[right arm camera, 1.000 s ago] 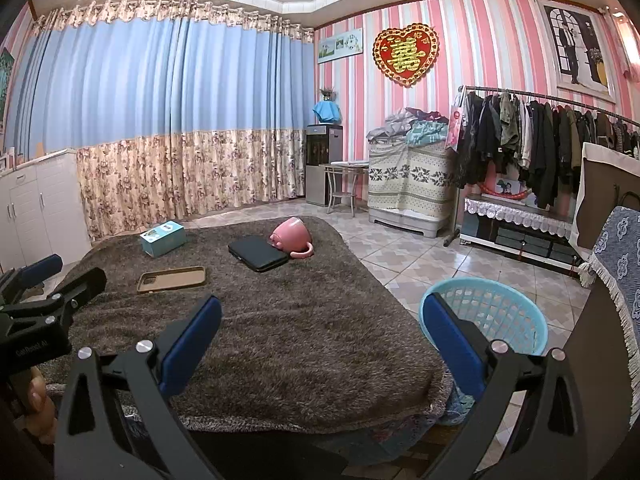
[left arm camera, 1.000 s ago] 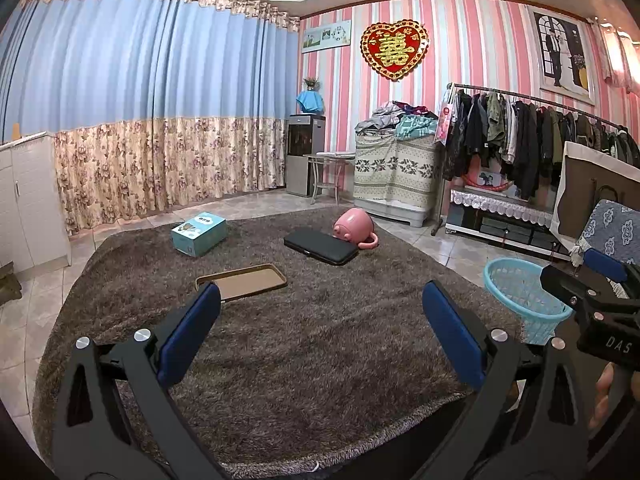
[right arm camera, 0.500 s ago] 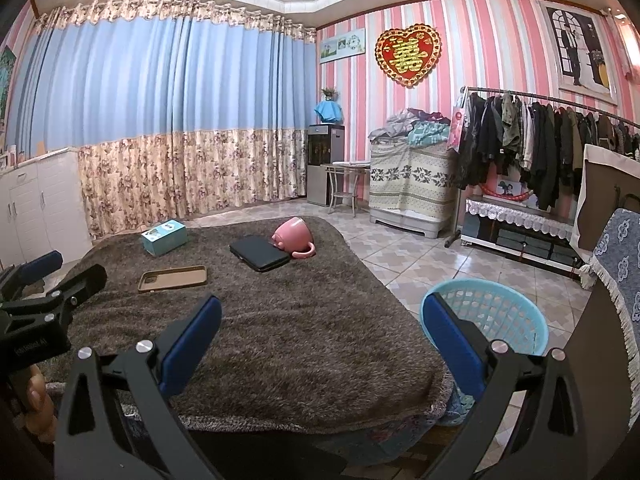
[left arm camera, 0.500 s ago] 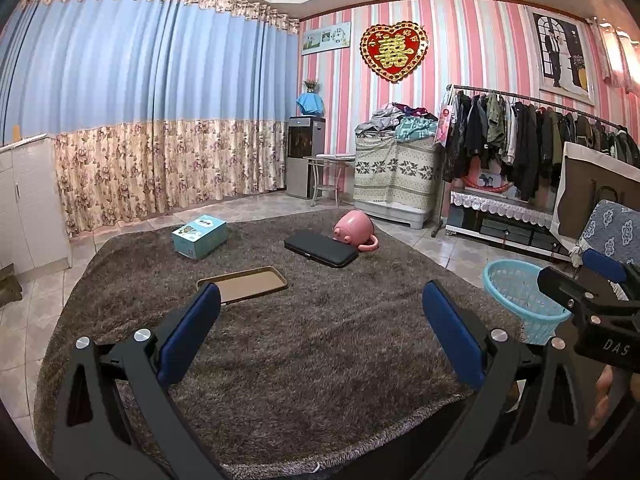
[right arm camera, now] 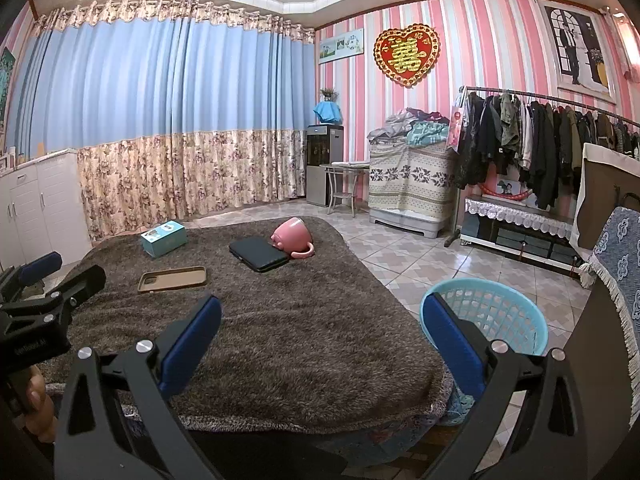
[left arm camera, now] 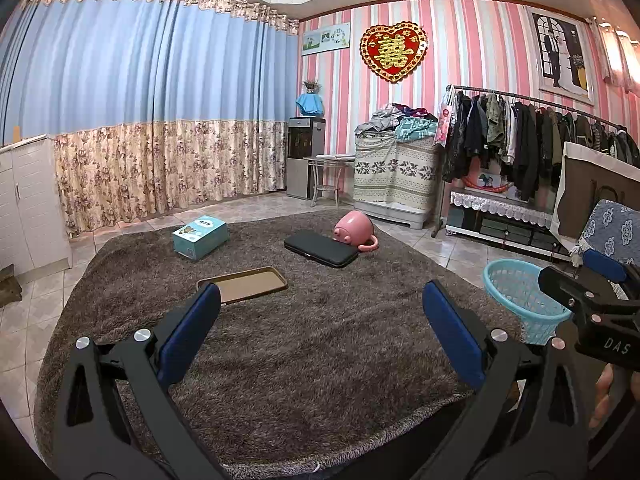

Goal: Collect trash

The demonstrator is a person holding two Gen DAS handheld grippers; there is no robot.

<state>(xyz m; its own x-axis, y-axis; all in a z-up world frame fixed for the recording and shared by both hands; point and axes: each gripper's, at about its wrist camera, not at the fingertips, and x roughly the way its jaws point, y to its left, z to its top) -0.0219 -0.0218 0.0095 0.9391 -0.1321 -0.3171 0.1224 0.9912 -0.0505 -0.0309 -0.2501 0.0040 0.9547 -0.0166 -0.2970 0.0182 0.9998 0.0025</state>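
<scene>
Brown shaggy rug (left arm camera: 300, 340) carrying box (left arm camera: 201, 237), phone case (left arm camera: 243, 284), black pouch (left arm camera: 320, 248), pink mug (left arm camera: 354, 231), blue basket (right arm camera: 486, 318) beside it, left gripper (left arm camera: 320, 334) and right gripper (right arm camera: 322, 336) both spread apart, empty.

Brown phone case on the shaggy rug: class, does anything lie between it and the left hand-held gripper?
Nothing visible does. Only bare brown shaggy rug lies between the open left hand-held gripper and the flat brown phone case. The teal cardboard box and black case sit farther back.

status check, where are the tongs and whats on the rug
Left tongs and right tongs both open, empty, above rug's near edge. Teal box, brown phone case, black case, tipped pink mug untouched. Blue basket empty, path clear.
</scene>
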